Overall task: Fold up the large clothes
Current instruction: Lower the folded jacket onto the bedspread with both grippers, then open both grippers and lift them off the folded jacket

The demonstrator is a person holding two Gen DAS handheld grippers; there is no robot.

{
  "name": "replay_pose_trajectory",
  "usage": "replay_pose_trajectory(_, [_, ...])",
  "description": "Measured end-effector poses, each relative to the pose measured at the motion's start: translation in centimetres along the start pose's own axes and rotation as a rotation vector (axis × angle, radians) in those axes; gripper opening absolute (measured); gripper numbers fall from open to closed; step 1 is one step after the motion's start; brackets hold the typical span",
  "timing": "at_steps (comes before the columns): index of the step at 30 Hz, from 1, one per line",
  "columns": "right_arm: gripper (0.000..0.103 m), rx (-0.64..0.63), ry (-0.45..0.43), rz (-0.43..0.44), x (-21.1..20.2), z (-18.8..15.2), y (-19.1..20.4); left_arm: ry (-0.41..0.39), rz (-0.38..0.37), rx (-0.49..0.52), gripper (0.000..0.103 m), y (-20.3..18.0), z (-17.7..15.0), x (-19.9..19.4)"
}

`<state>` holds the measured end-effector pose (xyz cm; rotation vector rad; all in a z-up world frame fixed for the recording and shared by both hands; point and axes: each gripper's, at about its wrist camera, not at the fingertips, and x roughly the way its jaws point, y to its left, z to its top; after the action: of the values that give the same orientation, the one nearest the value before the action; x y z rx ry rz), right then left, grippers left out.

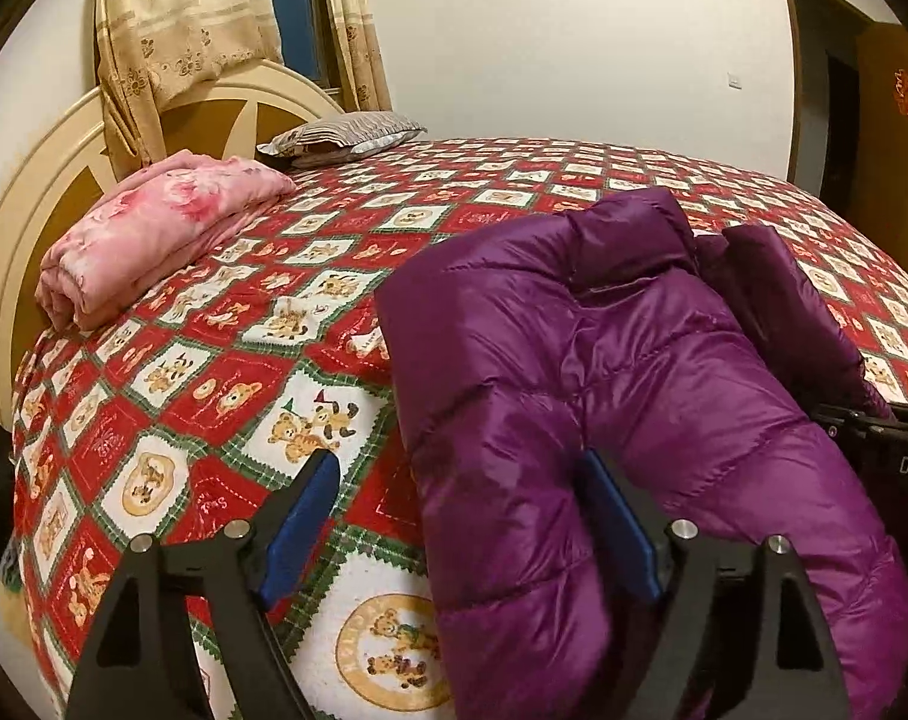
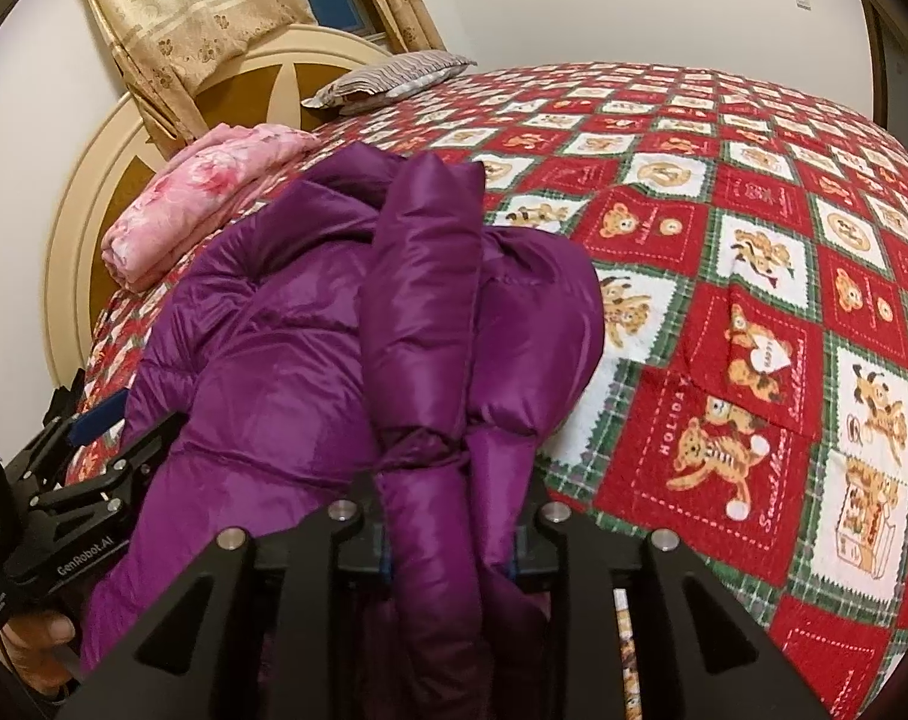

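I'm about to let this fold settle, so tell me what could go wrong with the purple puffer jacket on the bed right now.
1. The right gripper pinches only a narrow bunched strip of the purple jacket; pulling may drag the layers askew.
2. The left gripper stands open with the jacket edge between its fingers, ungripped; the slick, puffy fabric could spring back open.
3. The jacket lies at the near edge of the bed quilt; it might slide off.

A bed (image 1: pixel 226 396) carries everything, spread with a red, white and green bear-print cover; on it lie a purple puffer jacket (image 1: pixel 604 372) near the front edge, a folded pink floral blanket (image 1: pixel 154 240) by the cream headboard (image 1: pixel 40 180), and a striped pillow (image 1: pixel 340 135) farther back.
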<state>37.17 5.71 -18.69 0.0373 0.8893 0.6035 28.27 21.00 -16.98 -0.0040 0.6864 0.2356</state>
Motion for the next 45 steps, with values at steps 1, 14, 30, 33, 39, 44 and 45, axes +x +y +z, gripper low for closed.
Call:
replay_pose_trajectory(1, [0.03, 0.0, 0.001, -0.003, 0.1, 0.0, 0.0, 0.001, -0.002, -0.004, 0.084, 0.0, 0.0, 0.1])
replay_pose_trajectory(14, [0.049, -0.033, -0.001, -0.091, 0.2, -0.3, 0.3, 0.026, 0.035, -0.032, 0.088, 0.4, 0.4, -0.9])
replay_pose_trajectory(30, [0.087, -0.183, -0.369, -0.181, -21.8, -2.3, 8.0, -0.302, 0.071, -0.065, 0.088, 0.5, 2.6, -23.5])
replay_pose_trajectory(33, [0.087, -0.193, -0.394, -0.186, -22.6, -2.3, 8.8, -0.312, 0.073, -0.057, 0.088, 0.3, 2.6, -24.5])
replay_pose_trajectory(39, [0.087, -0.201, -0.404, -0.181, -23.1, -3.0, 9.0, -0.315, 0.074, -0.058, 0.088, 0.3, 2.2, -25.3])
replay_pose_trajectory(44, [0.087, -0.195, -0.409, -0.179, -23.6, -3.3, 8.9, -0.317, 0.074, -0.061, 0.088, 0.4, 2.1, -25.7])
replay_pose_trajectory(45, [0.087, -0.197, -0.409, -0.18, -23.6, -3.3, 9.0, -0.317, 0.075, -0.062, 0.088, 0.4, 2.1, -25.7])
